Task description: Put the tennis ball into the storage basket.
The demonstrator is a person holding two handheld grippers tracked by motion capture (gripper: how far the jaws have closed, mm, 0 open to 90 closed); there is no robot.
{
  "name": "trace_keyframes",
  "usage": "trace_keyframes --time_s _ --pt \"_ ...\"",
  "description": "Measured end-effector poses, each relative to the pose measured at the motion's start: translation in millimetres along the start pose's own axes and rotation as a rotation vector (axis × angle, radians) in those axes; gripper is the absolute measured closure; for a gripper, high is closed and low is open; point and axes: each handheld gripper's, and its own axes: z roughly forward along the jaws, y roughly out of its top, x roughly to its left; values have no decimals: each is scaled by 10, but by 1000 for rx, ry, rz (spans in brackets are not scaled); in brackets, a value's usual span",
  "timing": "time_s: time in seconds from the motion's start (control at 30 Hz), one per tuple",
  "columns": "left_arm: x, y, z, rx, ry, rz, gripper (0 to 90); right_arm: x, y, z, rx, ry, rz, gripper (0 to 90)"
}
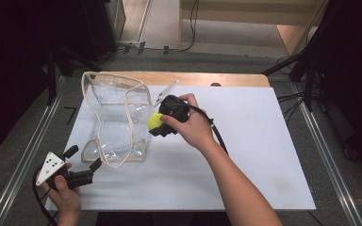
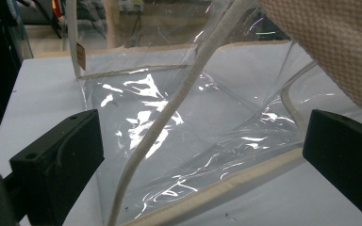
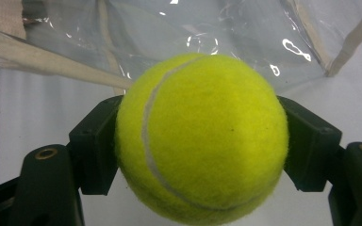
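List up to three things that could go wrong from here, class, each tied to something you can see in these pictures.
1. The tennis ball is round and pinched only at its sides by the right gripper; it might slip out.
2. The clear bag is floppy, so the ball could push it aside rather than enter.
3. The left gripper is open beside the bag's corner, not holding it; nothing steadies the bag, so it may slide on the white sheet.

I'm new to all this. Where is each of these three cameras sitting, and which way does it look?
High view: above the person's side, looking down on the table; both forearms and grippers show.
Left gripper view: rides the left gripper, facing the clear bag between open jaws.
Right gripper view: rides the right gripper, jaws shut on the tennis ball.
Shared: all three show the bag.
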Motion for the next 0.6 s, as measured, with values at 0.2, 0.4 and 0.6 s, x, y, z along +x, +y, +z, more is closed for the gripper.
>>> trace_keyframes --time_s 0.2,0.4,0.6 --pt "-4 -1 0 0 -1 0 0 4 62 -32 1 5 -10 233" --pt "-5 -1 -1 -2 2 1 0 0 118 -67 -5 8 -22 233" --pt "-5 0 1 0 1 2 0 25 192 -59 2 14 -18 233"
